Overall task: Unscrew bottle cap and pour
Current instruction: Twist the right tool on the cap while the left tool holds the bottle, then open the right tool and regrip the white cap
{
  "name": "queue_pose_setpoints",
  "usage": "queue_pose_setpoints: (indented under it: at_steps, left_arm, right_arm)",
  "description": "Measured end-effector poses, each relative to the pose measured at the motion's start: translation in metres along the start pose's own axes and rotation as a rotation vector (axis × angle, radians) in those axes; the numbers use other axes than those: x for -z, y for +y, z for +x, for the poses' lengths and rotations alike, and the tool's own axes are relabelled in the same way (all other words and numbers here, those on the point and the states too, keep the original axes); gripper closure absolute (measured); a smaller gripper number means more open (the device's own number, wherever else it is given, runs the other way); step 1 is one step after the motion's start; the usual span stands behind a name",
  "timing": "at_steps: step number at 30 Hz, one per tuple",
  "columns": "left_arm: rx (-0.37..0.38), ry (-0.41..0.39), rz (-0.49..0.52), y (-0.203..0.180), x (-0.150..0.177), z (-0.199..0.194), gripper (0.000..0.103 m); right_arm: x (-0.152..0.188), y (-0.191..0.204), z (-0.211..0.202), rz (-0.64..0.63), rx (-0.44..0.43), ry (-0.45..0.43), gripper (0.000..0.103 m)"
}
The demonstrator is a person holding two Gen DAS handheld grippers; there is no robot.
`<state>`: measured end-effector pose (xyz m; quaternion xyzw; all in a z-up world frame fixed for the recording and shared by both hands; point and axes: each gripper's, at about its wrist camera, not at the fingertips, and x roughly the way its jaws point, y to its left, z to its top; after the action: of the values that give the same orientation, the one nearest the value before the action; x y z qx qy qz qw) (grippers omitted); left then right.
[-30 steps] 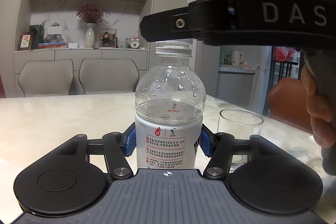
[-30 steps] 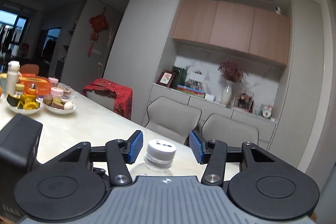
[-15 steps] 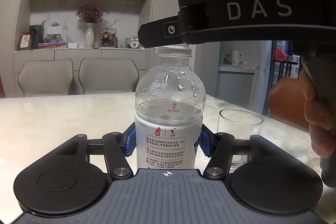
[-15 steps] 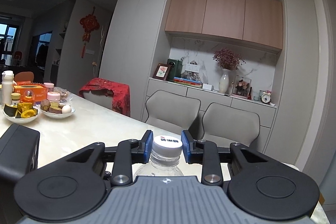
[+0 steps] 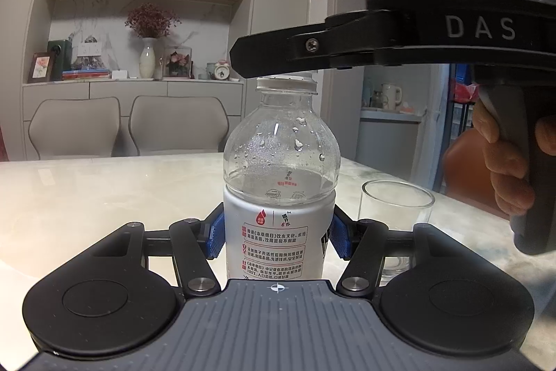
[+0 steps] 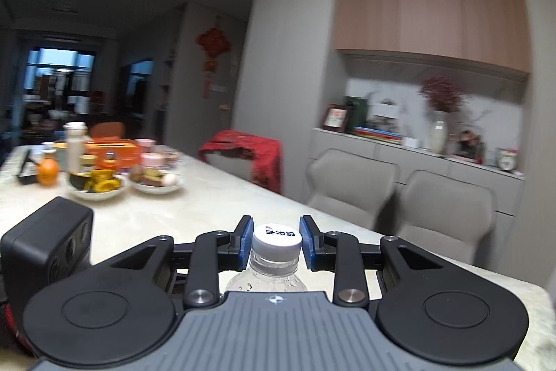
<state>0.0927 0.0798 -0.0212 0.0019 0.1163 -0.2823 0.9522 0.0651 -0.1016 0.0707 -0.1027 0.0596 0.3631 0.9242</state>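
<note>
A clear plastic bottle [image 5: 281, 162] with a white label stands upright on the marble table [image 5: 104, 197]. My left gripper [image 5: 279, 232] is shut on its labelled body, blue pads on both sides. The bottle's white cap [image 6: 277, 237] sits between the blue pads of my right gripper [image 6: 277, 244], which is shut on it from above. In the left wrist view the right gripper [image 5: 278, 58] covers the cap. An empty clear glass [image 5: 396, 211] stands on the table just right of the bottle.
Two grey chairs [image 5: 128, 127] stand at the table's far side. Plates of food [image 6: 125, 179], an orange box and small jars sit at the table's far left end. A sideboard [image 5: 132, 89] with a vase lines the back wall.
My right gripper closed from open onto the bottle cap, then turned with it; its view swung left and its body now sits further right in the left wrist view. The left gripper and bottle stayed put.
</note>
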Motion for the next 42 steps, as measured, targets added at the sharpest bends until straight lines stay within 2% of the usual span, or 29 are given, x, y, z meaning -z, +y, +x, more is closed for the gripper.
queue_pose_setpoints:
  at_steps: [4,9,14,23,24,26,27,28,31,34,39,42]
  left_arm:
    - [0.003,-0.002,0.008,-0.001,0.0,-0.001,0.045]
    - [0.003,-0.003,0.01,-0.003,0.001,-0.002,0.044]
    - [0.006,-0.002,0.009,-0.006,0.0,-0.004,0.045]
    - [0.007,-0.001,0.005,-0.003,-0.003,-0.006,0.045]
    - [0.008,-0.001,0.002,0.001,-0.005,-0.006,0.045]
    - [0.01,0.0,-0.001,0.004,-0.008,-0.007,0.045]
    - [0.009,0.0,0.0,0.004,-0.008,-0.007,0.044]
    - [0.009,0.0,0.001,0.004,-0.008,-0.007,0.045]
    - [0.008,0.001,-0.001,0.005,-0.009,-0.007,0.044]
    - [0.007,0.001,0.0,0.005,-0.009,-0.006,0.044]
    - [0.006,0.002,0.0,0.005,-0.008,-0.005,0.044]
    - [0.004,0.001,-0.002,0.002,-0.005,-0.004,0.044]
  right_arm:
    - [0.0,-0.013,-0.003,-0.019,-0.096,-0.011,0.071]
    - [-0.002,-0.022,-0.006,-0.053,-0.17,-0.007,0.071]
    - [-0.004,-0.022,-0.006,-0.087,-0.19,-0.001,0.071]
    - [0.002,-0.017,-0.009,-0.098,-0.177,-0.026,0.071]
    - [0.002,-0.015,-0.009,-0.109,-0.164,-0.029,0.07]
    - [0.003,-0.012,-0.01,-0.122,-0.146,-0.038,0.061]
    - [0.004,-0.009,-0.012,-0.128,-0.128,-0.052,0.05]
    - [0.004,-0.006,-0.014,-0.134,-0.113,-0.065,0.046]
    - [0.006,0.005,-0.017,-0.156,-0.059,-0.084,0.046]
    - [0.006,0.023,-0.02,-0.135,0.127,-0.114,0.047]
    - [0.008,0.039,-0.018,-0.041,0.225,-0.104,0.048]
    - [0.008,0.045,-0.009,-0.036,0.296,-0.082,0.048]
